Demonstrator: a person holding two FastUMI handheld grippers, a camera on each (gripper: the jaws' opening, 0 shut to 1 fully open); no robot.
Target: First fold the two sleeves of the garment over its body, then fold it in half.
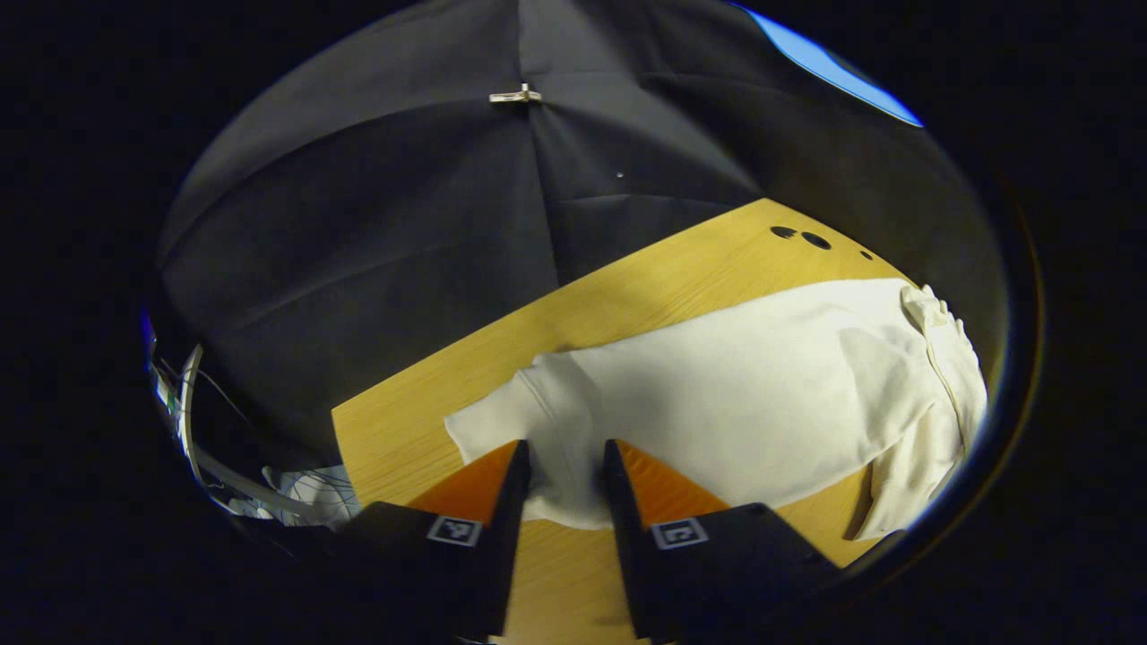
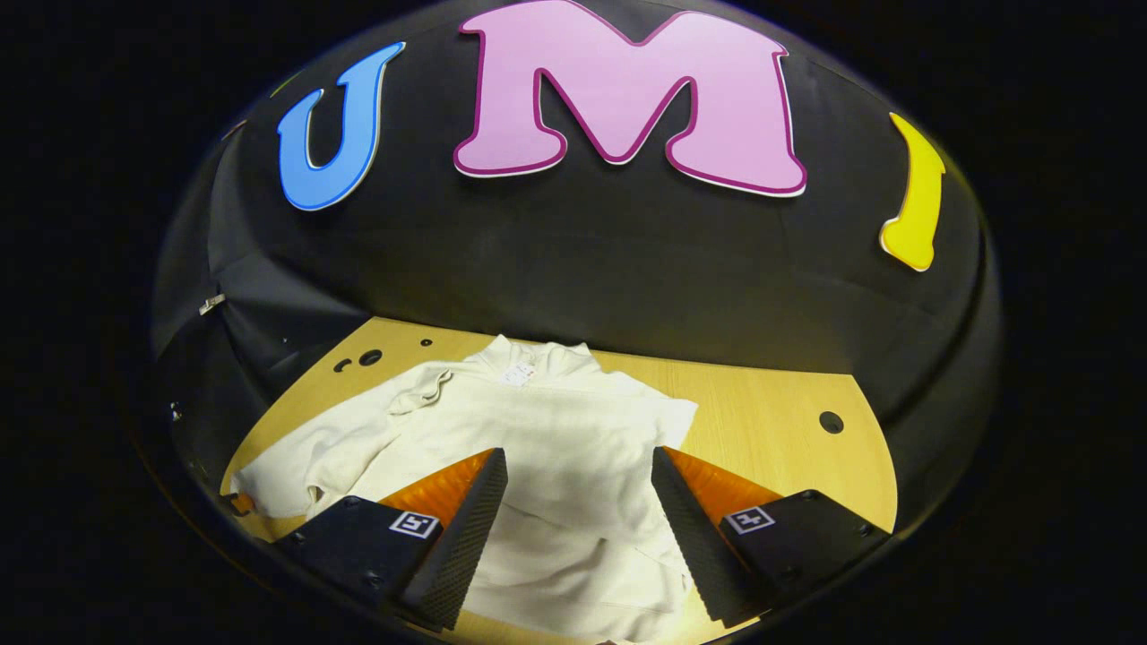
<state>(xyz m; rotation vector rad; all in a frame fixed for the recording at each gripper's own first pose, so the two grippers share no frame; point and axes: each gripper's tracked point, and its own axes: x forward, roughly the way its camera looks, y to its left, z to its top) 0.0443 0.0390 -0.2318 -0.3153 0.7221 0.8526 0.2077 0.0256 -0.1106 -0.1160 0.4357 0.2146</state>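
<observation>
The black cloth wall (image 2: 573, 269) rings my booth, close behind the far edge of the wooden surface (image 2: 771, 403). On that surface the cream garment (image 2: 556, 430) lies flat, collar toward the far edge, long axis running back toward me; bare wood is open toward the right edge. My right gripper (image 2: 578, 511) hangs over its body, jaws wide, holding nothing. My left gripper (image 1: 564, 484) hangs at a garment corner, jaws narrowly parted, gripping nothing.

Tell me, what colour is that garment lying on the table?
Plain cream-white garment, no pattern; clearest in the right gripper view.
</observation>
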